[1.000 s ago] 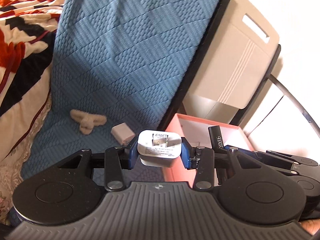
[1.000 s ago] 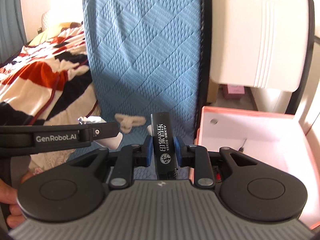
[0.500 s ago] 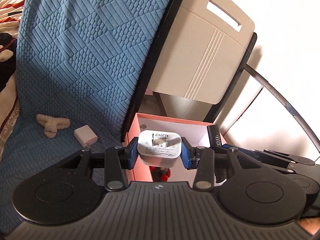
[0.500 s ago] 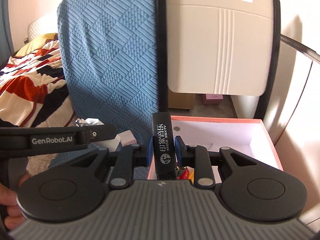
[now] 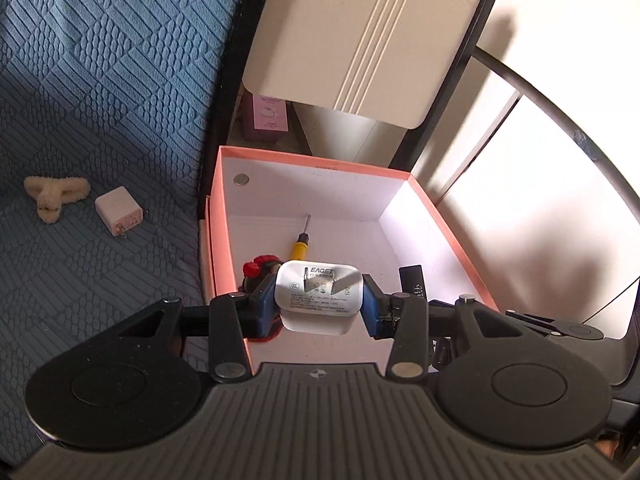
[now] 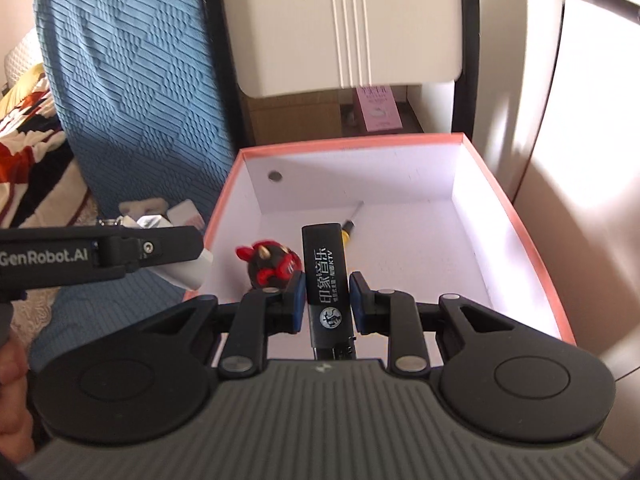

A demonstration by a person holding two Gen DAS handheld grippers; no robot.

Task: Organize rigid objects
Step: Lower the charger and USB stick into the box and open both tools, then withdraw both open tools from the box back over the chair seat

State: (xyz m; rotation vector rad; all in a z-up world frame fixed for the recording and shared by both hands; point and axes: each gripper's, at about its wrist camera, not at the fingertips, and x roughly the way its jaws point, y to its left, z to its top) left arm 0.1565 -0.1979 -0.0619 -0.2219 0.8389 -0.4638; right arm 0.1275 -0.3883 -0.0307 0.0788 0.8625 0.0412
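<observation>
My left gripper (image 5: pixel 319 305) is shut on a white EAGET charger plug (image 5: pixel 318 300), held over the near left part of the pink-rimmed box (image 5: pixel 320 162). My right gripper (image 6: pixel 326 298) is shut on a black lighter-like stick with white print (image 6: pixel 326 276), held above the near edge of the same box (image 6: pixel 360 146). Inside the box lie a yellow-handled screwdriver (image 5: pixel 300 246) and a red-and-black horned figurine (image 6: pixel 270 266). A second white charger plug (image 5: pixel 119 210) lies on the blue cover.
A beige fluffy hair clip (image 5: pixel 54 194) lies on the blue textured cover (image 5: pixel 100 80) left of the box. A cream panel in a black frame (image 5: pixel 368 36) stands behind the box. A pink carton (image 6: pixel 378 110) sits beyond it. A patterned blanket (image 6: pixel 24 148) is far left.
Both grippers have moved right from over the blue cover to above the open box and tilted down, so the box's inside now shows. Both keep hold of their objects.
</observation>
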